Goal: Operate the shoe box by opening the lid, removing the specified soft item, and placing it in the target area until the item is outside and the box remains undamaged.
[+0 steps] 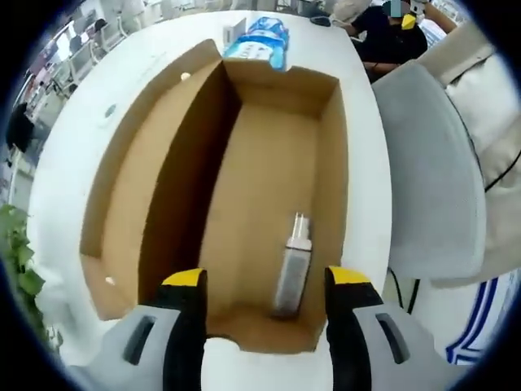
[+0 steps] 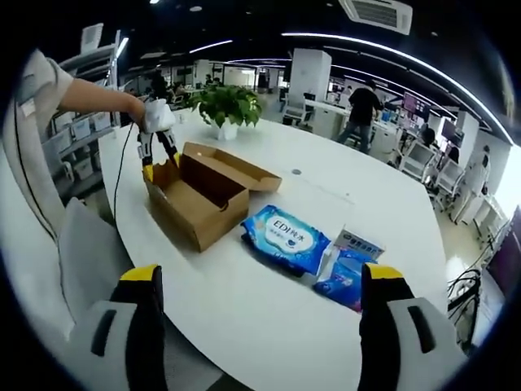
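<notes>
Left gripper view looks straight down into the shoe box (image 1: 269,187), whose lid (image 1: 142,171) is already folded out flat to one side, and my left gripper (image 1: 264,281) hangs over the box's near end wall with its jaws spread and nothing between them. Inside the box, against the wall on the side away from the lid and close to that near end, lies a small spray bottle (image 1: 291,265); I see no soft item left in there. Beyond the box's far end sits a blue wipes pack (image 1: 260,41), which I take to be the soft item, already out on the white table (image 1: 370,175). From the right gripper view I see the same box (image 2: 203,195) from the far end, my left gripper (image 2: 159,151) poised at its far corner with my forearm reaching in over the box, the blue wipes pack (image 2: 286,236) just beside the box, and a second blue packet (image 2: 350,273) just past that one. My right gripper (image 2: 260,285) is held well back from the box, low over the table edge, jaws wide apart and empty. The risk I judge from here is my left jaws dropping onto the thin cardboard wall and creasing or tearing it, or knocking the bottle over if I dip inside. Shoving the box sideways could also push it into the wipes pack and slide that out of its place.
</notes>
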A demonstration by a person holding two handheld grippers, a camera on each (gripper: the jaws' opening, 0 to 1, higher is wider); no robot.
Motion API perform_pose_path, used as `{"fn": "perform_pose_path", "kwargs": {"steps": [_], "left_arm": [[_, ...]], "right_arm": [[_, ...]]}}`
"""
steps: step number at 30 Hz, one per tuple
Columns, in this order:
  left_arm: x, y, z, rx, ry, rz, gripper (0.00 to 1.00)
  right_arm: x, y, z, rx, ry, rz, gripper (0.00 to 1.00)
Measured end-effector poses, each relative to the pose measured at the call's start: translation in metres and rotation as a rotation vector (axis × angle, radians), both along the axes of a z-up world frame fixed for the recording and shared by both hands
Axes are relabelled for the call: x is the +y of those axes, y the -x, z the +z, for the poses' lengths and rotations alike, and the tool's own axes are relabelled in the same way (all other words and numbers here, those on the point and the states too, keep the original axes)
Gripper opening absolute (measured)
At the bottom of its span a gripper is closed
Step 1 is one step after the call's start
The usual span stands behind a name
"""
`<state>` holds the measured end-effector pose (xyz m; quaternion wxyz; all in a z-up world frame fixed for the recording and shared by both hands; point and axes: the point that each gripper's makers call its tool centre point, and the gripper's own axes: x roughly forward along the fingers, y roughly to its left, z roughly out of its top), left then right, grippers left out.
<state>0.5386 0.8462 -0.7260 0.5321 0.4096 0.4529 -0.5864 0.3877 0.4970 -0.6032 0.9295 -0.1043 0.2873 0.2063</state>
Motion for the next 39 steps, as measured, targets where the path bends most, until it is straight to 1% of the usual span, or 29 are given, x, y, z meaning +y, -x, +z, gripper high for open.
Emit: {"fn": "perform_pose_path", "kwargs": {"steps": [7,11,18,27,29,33,39], "left_arm": [[0.002,0.000,-0.012,0.014,-0.049,-0.048,0.57],[0.001,0.000,-0.017,0.030,-0.058,-0.071,0.57],[0.000,0.002,-0.028,0.070,-0.081,-0.109,0.57],[-0.003,0.006,-0.040,0.113,-0.101,-0.159,0.54],[-0.004,0.007,-0.043,0.122,-0.105,-0.164,0.55],[-0.003,0.008,-0.050,0.124,-0.118,-0.181,0.55],[-0.005,0.009,-0.055,0.127,-0.113,-0.177,0.54]], "right_arm": [[0.000,-0.003,-0.006,0.023,-0.006,0.001,0.95],[-0.001,-0.004,-0.009,0.029,-0.013,-0.002,0.95],[0.000,-0.003,-0.019,0.066,-0.022,-0.009,0.95],[-0.006,-0.006,-0.025,0.082,-0.032,-0.033,0.94],[-0.007,-0.006,-0.026,0.084,-0.032,-0.037,0.94],[-0.008,-0.007,-0.027,0.087,-0.035,-0.044,0.94],[-0.009,-0.007,-0.028,0.089,-0.037,-0.051,0.94]]}}
